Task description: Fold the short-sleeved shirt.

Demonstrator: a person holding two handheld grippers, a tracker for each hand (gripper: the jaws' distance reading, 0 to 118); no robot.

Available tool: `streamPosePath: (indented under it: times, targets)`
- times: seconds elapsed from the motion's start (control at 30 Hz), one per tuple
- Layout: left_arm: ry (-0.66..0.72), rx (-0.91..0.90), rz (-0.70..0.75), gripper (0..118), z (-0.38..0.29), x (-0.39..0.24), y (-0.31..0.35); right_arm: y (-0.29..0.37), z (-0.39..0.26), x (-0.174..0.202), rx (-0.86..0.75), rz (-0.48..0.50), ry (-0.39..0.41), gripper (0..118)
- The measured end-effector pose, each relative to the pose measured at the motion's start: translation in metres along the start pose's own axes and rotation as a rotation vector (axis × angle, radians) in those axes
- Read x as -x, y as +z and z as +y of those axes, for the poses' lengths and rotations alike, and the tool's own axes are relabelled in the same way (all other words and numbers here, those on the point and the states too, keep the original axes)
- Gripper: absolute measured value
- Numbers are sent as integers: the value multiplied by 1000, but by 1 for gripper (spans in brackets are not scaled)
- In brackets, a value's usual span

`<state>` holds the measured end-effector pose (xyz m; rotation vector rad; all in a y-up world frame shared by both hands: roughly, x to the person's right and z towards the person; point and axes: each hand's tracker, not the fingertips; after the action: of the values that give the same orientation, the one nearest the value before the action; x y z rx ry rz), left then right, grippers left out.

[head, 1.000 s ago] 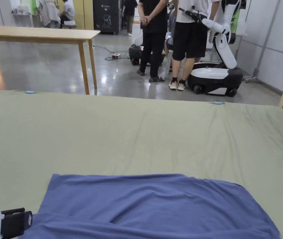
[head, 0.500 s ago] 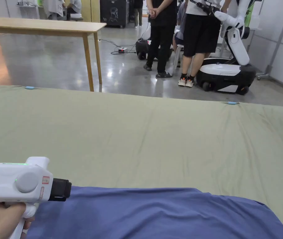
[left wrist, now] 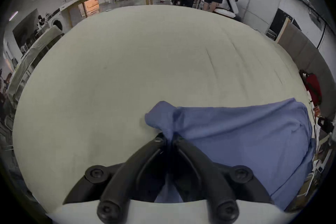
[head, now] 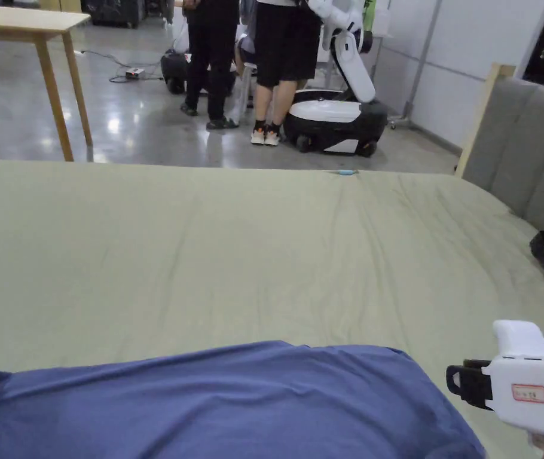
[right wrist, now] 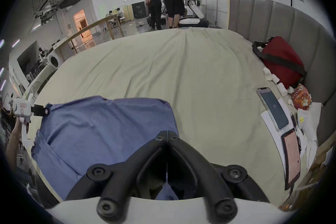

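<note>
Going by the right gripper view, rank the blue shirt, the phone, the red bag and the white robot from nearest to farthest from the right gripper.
1. blue shirt, at the right gripper, to its left.
2. phone, right, on the bed.
3. red bag, far right by the headboard.
4. white robot, beyond the bed.

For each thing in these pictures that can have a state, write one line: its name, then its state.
Blue shirt: spread on the bed, one corner pinched up.
Left gripper: shut on the shirt corner.
Right gripper: jaws together, over the shirt's edge.
Bed sheet: lightly wrinkled.
Phone: lying flat, screen up.
</note>
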<state>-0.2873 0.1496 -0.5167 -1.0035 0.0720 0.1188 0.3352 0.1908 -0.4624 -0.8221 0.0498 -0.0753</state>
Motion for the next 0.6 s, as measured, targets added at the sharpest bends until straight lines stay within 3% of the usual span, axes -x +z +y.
streamPosePath:
  times: [0.03, 0.07, 0.1, 0.13, 0.37, 0.43, 0.5, 0.53, 0.6]
  targets:
    - [8, 1, -6, 3, -2, -1, 2, -8, 7, 0, 11, 8, -1, 22]
    - [14, 2, -12, 3, -5, -3, 5, -18, 14, 3, 32, 16, 7, 57]
    - [11, 5, -15, 3, -8, -6, 7, -30, 22, 3, 51, 26, 3, 108]
    - [8, 6, -16, 3, 3, 4, 1, -42, 28, 3, 77, 32, -8, 118]
    - [-6, 14, -15, 3, 6, 5, -3, -107, 53, 16, 226, -3, 68, 112]
    - [-8, 15, -14, 3, 7, 6, -7, -117, 52, 18, 262, -14, 68, 102]
    - [-13, 14, -11, 3, 7, 6, -7, -122, 46, 16, 257, -32, 97, 69]
    - [-17, 12, -11, 3, 6, 5, -6, -116, 44, 18, 230, -52, 119, 58]
    - [-23, 11, -16, 3, 8, 8, -2, -100, 45, 17, 199, 17, 84, 4]
